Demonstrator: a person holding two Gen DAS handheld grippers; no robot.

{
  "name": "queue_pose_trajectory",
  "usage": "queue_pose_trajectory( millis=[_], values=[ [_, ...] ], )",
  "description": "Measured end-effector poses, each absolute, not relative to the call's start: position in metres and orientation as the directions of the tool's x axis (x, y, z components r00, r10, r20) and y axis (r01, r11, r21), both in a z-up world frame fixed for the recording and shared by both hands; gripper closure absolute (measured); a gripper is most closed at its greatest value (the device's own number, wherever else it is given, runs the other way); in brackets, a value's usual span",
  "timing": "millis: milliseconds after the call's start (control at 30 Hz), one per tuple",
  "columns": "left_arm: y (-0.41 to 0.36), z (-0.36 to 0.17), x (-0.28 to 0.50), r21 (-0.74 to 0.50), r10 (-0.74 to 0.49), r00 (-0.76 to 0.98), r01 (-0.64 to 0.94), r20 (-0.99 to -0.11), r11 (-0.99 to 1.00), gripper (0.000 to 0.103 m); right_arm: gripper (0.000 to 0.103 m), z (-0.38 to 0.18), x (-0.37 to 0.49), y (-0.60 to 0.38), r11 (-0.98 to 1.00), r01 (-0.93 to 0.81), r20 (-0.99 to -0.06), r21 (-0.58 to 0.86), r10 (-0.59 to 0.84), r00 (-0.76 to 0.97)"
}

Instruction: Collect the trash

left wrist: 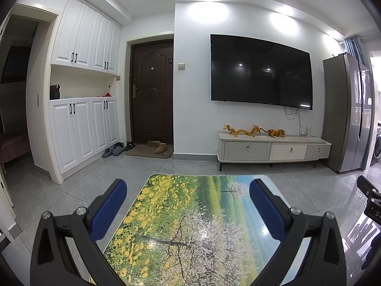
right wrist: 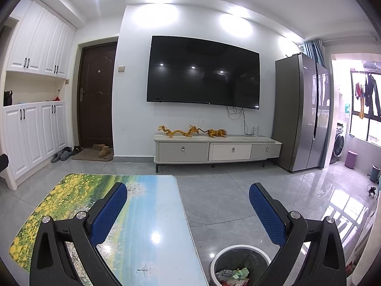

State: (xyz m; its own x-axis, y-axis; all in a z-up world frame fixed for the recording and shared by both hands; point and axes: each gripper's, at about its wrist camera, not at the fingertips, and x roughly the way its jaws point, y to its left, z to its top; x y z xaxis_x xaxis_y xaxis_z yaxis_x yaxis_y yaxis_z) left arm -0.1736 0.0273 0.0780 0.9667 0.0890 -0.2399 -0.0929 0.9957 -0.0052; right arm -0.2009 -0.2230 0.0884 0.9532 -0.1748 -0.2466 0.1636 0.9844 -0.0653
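My left gripper is open and empty, held above a low table with a printed flower-field top. My right gripper is open and empty, over the table's right edge. A round trash bin with a dark liner stands on the floor just right of the table, under my right gripper's right finger. Crumpled paper and wrappers lie inside it. No loose trash shows on the table top in either view.
A TV stand with dragon figures stands against the far wall under a wall TV. A fridge is at the right, white cabinets and a brown door at the left. Shoes lie by the door.
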Motion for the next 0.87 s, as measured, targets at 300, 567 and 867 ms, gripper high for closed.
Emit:
queue_pose_trajectory(
  millis=[300, 567, 867],
  values=[
    [0.0304, 0.0743, -0.1699, -0.008, 0.101, 0.962, -0.107, -0.253, 0.994, 0.0, 0.0, 0.0827, -0.196, -0.2207, 0.985, 0.161, -0.257, -0.059, -0.171, 0.951],
    [0.0279, 0.0726, -0.1701, -0.012, 0.092, 0.96, -0.099, -0.264, 0.995, 0.0, 0.0, 0.083, -0.1952, -0.2214, 0.985, 0.161, -0.259, -0.063, -0.172, 0.95],
    [0.0288, 0.0731, -0.1707, -0.025, 0.071, 0.964, -0.08, -0.258, 0.996, 0.0, 0.0, 0.0823, -0.1985, -0.2233, 0.985, 0.165, -0.254, -0.059, -0.174, 0.951]
  ],
)
